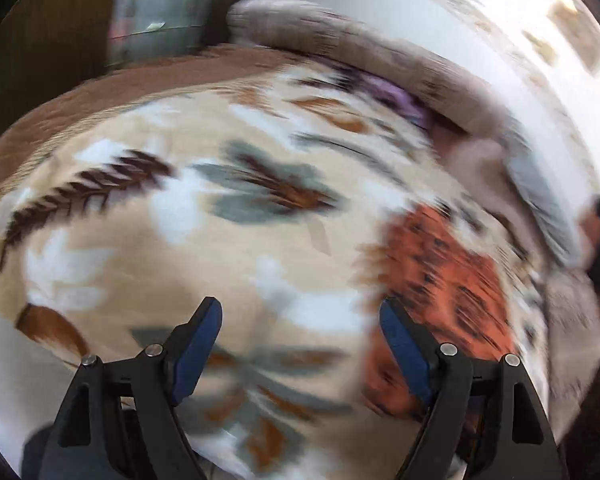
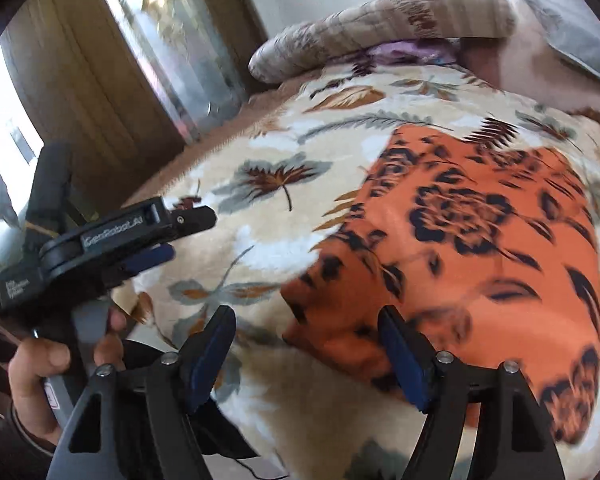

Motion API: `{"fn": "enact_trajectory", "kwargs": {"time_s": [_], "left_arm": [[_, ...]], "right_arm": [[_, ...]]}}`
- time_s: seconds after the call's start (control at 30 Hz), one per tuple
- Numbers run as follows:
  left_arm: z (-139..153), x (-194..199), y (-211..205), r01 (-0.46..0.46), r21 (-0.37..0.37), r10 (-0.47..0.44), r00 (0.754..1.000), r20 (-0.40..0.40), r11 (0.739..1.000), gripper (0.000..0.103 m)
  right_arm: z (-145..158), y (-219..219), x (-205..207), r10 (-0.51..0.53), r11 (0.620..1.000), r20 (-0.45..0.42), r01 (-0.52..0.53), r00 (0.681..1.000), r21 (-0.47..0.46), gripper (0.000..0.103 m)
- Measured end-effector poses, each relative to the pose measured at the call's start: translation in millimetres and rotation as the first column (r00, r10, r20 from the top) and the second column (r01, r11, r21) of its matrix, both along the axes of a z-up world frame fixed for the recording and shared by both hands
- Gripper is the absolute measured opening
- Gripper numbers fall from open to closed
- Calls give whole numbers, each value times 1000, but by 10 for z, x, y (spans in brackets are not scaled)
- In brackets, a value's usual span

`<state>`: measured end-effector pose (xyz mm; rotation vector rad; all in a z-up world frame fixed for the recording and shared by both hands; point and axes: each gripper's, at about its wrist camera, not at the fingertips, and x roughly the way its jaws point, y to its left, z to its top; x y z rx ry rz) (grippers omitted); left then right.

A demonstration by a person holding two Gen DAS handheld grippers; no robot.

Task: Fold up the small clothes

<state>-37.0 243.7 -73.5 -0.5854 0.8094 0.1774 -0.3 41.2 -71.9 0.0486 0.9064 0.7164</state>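
An orange garment (image 2: pixel 460 240) with a black flower print lies spread on a leaf-patterned blanket (image 2: pixel 260 140). My right gripper (image 2: pixel 306 320) stands open just above the garment's near left corner; its right finger is over the cloth and its left finger over the blanket, and the pads press on nothing. In the right wrist view my left gripper (image 2: pixel 188 236) hangs open to the left of the garment, held by a hand (image 2: pixel 40 364). The left wrist view is blurred: my left gripper (image 1: pixel 300 308) is open over the blanket (image 1: pixel 180 220), with the orange garment (image 1: pixel 440 272) to its right.
A striped bolster pillow (image 2: pixel 380 20) and some purple cloth (image 2: pixel 404 46) lie at the far edge of the bed. A grey pillow (image 2: pixel 572 40) sits at the far right. A wooden cupboard (image 2: pixel 80 100) stands along the left side.
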Motion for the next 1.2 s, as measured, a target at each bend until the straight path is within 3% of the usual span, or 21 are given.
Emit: {"fn": "enact_trajectory", "kwargs": {"time_s": [0.1,0.2,0.23,0.3,0.33,0.4,0.47,0.53,0.7,0.8,0.87,0.97,1.03,1.2], "left_arm": [[55,19,-328,117,-62,-116,993,17,991,81],[52,149,-561,176,-68,-176,984,4,982,78],[34,188,-590,179,-75,-180,984,-3,981,73],[-76,295,-614,191,-130,-196,980,-31,973,45],[-155,338,-603,198,-176,-209,977,-50,964,20],[-377,352,-497,128,-267,-161,981,-108,955,17],[-591,284,-356,69,-383,-122,986,-116,921,17],[-598,232,-334,74,-402,-122,988,-94,912,17],[-422,231,-389,119,-335,-160,982,-97,935,20],[-135,285,-396,153,-278,-172,984,-45,948,32],[29,372,-366,167,-226,-173,985,-7,960,50],[139,782,-351,217,-203,-220,975,6,955,57],[80,1229,-391,272,-217,-286,958,-36,938,57],[-95,1973,-391,288,-189,-311,944,-109,939,56]], "right_arm": [[23,-416,-14,-85,994,-20,86,996,72,77],[8,-829,15,-177,976,-56,183,983,116,77],[3,-915,39,-196,971,-65,203,978,124,77],[-3,-1089,82,-232,960,-84,243,969,143,77],[-8,-1166,103,-249,953,-91,261,964,151,77],[-20,-1272,159,-265,946,-109,280,958,165,77],[-52,-1336,202,-274,941,-119,291,954,174,77],[-101,-1356,252,-266,941,-141,289,954,179,77],[-111,-1397,327,-249,940,-164,279,954,198,77],[-60,-1472,365,-256,934,-169,289,952,209,77],[-45,-1544,427,-268,929,-182,304,946,212,77],[-37,-1649,558,-292,919,-198,332,936,213,77],[-34,-1712,647,-305,912,-207,348,930,217,77],[-84,-1796,745,-316,909,-228,363,921,206,77]]}}
